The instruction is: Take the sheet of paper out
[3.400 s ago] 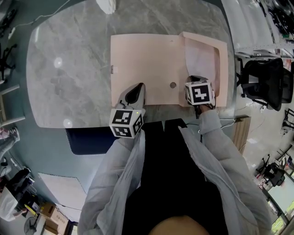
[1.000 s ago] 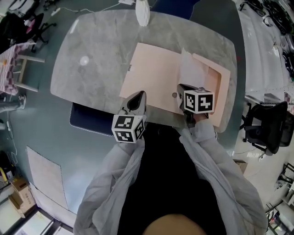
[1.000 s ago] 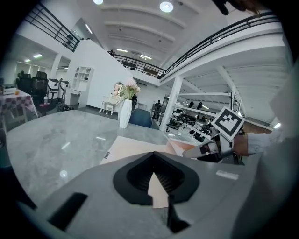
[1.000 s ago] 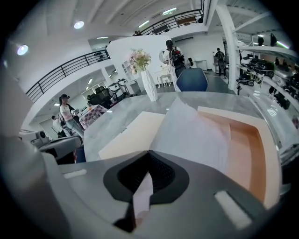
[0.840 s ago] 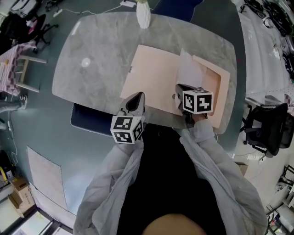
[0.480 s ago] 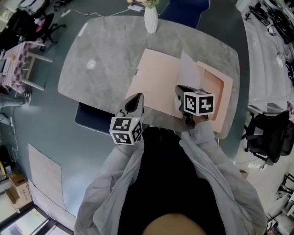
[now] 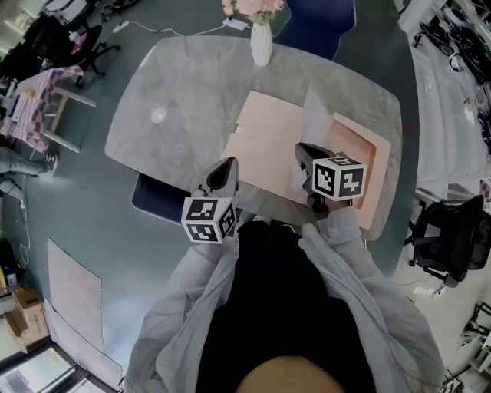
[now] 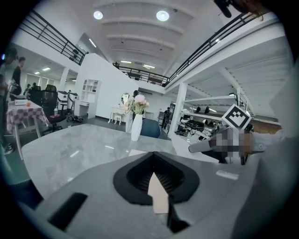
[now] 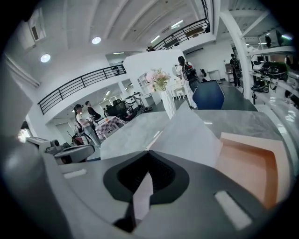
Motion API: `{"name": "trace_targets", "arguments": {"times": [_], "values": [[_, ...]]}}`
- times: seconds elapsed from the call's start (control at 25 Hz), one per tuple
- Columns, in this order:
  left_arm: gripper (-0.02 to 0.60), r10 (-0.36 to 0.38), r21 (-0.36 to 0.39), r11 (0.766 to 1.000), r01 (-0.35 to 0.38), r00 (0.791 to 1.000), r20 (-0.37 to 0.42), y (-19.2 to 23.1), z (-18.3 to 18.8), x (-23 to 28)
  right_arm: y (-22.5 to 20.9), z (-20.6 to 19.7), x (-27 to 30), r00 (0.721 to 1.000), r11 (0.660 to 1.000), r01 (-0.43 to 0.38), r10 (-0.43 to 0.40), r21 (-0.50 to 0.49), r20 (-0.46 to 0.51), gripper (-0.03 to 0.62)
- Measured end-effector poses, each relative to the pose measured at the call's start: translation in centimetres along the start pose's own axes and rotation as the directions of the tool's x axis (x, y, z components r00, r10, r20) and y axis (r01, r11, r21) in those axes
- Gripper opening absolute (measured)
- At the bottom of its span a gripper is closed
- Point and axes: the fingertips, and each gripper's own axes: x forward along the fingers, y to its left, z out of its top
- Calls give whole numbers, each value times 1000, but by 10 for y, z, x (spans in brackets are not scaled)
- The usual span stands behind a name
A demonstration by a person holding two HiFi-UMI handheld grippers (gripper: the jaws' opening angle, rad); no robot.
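A peach folder lies open on the grey marble table. A white sheet of paper stands up out of its right pocket. My right gripper is shut on the sheet's near edge, and the sheet fans up and away from the jaws above the pocket. My left gripper is shut on the folder's near left corner. In the left gripper view a peach strip of folder is pinched in the closed jaws.
A white vase of pink flowers stands at the table's far edge, with a blue chair behind it. A dark blue seat sits under the near left edge. A black office chair is to the right.
The right gripper has risen with the sheet, which stands higher out of the pocket. The left gripper has lifted a little while gripping the folder. The head view has shifted.
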Motion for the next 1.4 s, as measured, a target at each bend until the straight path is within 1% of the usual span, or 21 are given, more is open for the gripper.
{"name": "trace_targets", "arguments": {"times": [0.28,0.48,0.64,0.76,0.84,0.96,1.16,1.28,1.4], "values": [[0,1,10,1000,-1,1000,27,0,13,-2,14,22,-22,998,995,5,1,-98,64,15],[0,-22,19,1000,22,999,43,-8,22,5,16,39,-42,990,988,14,8,-157,140,15],[0,-52,36,998,50,997,52,-16,30,12,13,53,-63,976,980,50,-7,-195,217,15],[0,-76,46,996,74,995,58,-24,35,18,8,62,-83,960,971,95,-31,-221,278,15],[0,-96,54,994,93,994,60,-31,39,22,3,67,-98,946,962,136,-55,-236,320,15],[0,-131,67,990,127,990,59,-42,43,29,-8,74,-123,917,948,211,-107,-239,385,15],[0,-188,89,979,183,981,54,-58,51,37,-27,77,-157,854,913,341,-202,-224,479,15],[0,-230,95,970,225,972,46,-69,52,40,-33,74,-177,810,896,394,-234,-203,538,14],[0,-270,93,960,265,962,40,-78,54,42,-38,68,-191,781,876,439,-263,-198,567,14]]}}
